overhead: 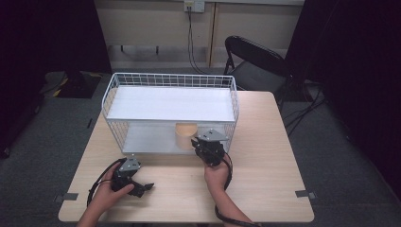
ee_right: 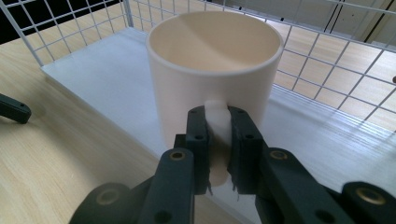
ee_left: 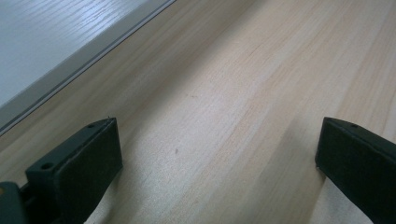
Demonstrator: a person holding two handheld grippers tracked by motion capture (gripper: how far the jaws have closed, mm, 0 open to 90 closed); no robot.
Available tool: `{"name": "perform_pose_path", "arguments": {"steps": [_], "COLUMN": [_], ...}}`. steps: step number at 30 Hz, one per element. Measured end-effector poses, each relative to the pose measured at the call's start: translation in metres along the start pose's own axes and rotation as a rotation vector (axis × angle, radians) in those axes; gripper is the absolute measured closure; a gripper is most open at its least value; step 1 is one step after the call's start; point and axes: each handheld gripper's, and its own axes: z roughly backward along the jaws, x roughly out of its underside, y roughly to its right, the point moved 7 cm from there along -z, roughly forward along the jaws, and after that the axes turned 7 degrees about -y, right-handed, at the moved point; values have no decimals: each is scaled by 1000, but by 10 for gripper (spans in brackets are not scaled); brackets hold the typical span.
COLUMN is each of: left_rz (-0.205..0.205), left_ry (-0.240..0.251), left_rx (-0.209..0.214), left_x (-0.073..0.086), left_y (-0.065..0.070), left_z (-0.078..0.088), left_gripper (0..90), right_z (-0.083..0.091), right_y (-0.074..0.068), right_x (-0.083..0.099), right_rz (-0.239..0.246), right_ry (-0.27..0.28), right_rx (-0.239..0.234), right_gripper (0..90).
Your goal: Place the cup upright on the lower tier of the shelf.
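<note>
My right gripper (ee_right: 218,135) is clamped on the handle of the upright mug (ee_right: 212,70), at the wire rack's (overhead: 142,80) lower shelf front edge; left gripper (overhead: 137,185) idles open, well apart.

No writing, label, brand, number or sign can be read anywhere: the cream mug (ee_right: 212,65) is plain, and so are the white wire shelf rack (overhead: 170,78) it stands in, the wooden table (overhead: 265,179) under the rack and the black gripper pads
</note>
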Motion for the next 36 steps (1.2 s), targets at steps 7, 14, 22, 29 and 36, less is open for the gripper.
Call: {"name": "perform_pose_path", "arguments": {"steps": [7,14,22,29,36], "left_rz": [0,-1,0,0,1], "left_ry": [0,-1,0,-3,-2], "left_rx": [0,-1,0,-1,0], "left_x": [0,0,0,0,0], "left_y": [0,0,0,0,0], "left_z": [0,0,0,0,0], "left_gripper": [0,0,0,0,0], "right_z": [-2,-3,-6,-7,-9], "right_y": [2,5,5,5,6], "right_x": [1,2,4,3,1], "right_rz": [2,-1,-13,-23,-26], "right_ry": [-5,-6,-13,-19,-29], "right_rx": [12,17,29,26,31], "right_gripper": [804,803,801,800,798]}}
